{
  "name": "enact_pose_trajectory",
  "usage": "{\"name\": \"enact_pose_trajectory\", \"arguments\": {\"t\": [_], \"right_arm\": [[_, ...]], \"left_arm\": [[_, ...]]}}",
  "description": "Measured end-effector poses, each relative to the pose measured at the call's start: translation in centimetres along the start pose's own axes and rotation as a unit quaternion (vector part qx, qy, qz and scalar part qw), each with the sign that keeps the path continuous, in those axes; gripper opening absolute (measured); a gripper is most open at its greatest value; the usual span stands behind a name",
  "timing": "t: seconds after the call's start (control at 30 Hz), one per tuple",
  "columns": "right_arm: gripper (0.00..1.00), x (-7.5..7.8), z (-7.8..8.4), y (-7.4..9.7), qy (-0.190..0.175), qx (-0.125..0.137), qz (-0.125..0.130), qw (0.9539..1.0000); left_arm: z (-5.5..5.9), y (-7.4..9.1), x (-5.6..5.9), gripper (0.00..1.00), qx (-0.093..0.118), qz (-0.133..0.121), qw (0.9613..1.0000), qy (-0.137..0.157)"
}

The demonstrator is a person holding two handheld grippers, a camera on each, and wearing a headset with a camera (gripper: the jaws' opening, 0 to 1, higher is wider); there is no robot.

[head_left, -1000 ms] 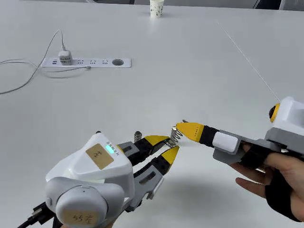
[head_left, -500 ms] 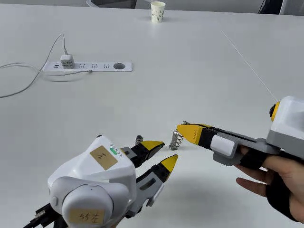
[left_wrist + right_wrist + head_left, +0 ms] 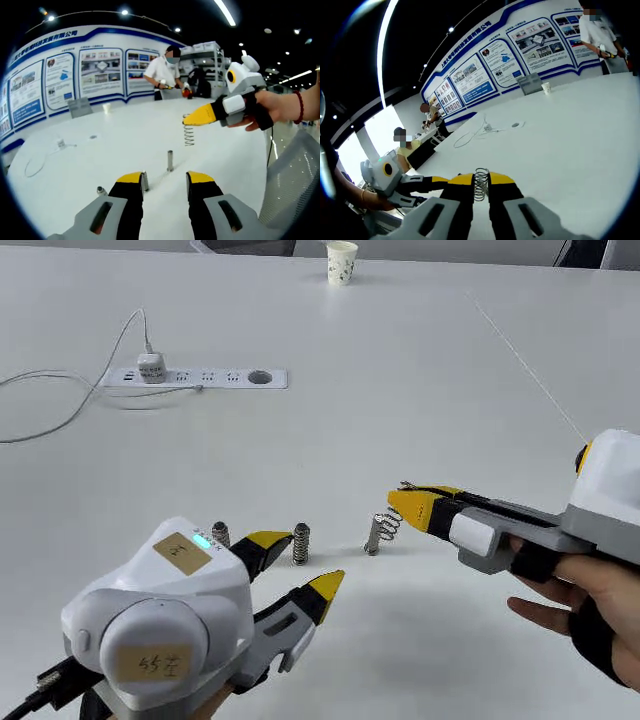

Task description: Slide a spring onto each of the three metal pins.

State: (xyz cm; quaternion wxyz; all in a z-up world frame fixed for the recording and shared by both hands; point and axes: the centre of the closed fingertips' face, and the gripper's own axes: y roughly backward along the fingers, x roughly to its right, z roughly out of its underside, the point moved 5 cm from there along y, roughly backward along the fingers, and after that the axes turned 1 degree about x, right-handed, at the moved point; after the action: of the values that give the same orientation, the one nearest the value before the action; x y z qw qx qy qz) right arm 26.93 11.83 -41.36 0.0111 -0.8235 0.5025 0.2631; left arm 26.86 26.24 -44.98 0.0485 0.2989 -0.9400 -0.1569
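Note:
My right gripper (image 3: 405, 503) comes in from the right, shut on a small steel spring (image 3: 386, 526) that hangs tilted from its yellow tips. The spring's lower end is at a thin metal pin (image 3: 372, 544). In the left gripper view the spring (image 3: 188, 135) dangles just above and right of that bare pin (image 3: 170, 160). The right gripper view shows the spring (image 3: 480, 184) pinched between the jaws. Two more pins (image 3: 301, 543) (image 3: 221, 533) to the left each carry a spring. My left gripper (image 3: 298, 562) is open and holds nothing, low at the near left, its tips beside the middle pin.
A white power strip (image 3: 195, 377) with a charger (image 3: 153, 365) and a trailing cable lies at the far left. A paper cup (image 3: 342, 262) stands at the table's far edge. A person (image 3: 162, 75) stands beyond the table.
My left gripper has drawn back from the spring toward the near left, jaws apart. The right gripper has kept its grip on the spring near the right pin.

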Motion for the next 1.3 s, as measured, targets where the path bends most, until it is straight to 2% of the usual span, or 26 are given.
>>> {"name": "enact_pose_trajectory", "arguments": {"t": [0.4,0.63,0.83,1.3], "right_arm": [[0.11,0.8,-0.4,-1.1,0.043,-0.008,0.019,0.9989],[0.11,1.6,-0.3,-1.8,0.07,-0.019,0.033,0.9968],[0.11,2.3,0.0,-2.4,0.084,-0.025,0.044,0.9952],[0.11,3.6,0.1,-3.6,0.107,-0.025,0.065,0.9918]], "left_arm": [[0.7,1.3,-2.1,0.47,-0.018,-0.034,0.9992,0.01],[0.9,1.8,-2.9,0.55,-0.015,-0.048,0.9986,0.015],[1.2,2.3,-3.5,0.62,-0.014,-0.06,0.9979,0.017],[2.0,2.6,-4.2,0.75,-0.021,-0.068,0.997,0.031]]}}
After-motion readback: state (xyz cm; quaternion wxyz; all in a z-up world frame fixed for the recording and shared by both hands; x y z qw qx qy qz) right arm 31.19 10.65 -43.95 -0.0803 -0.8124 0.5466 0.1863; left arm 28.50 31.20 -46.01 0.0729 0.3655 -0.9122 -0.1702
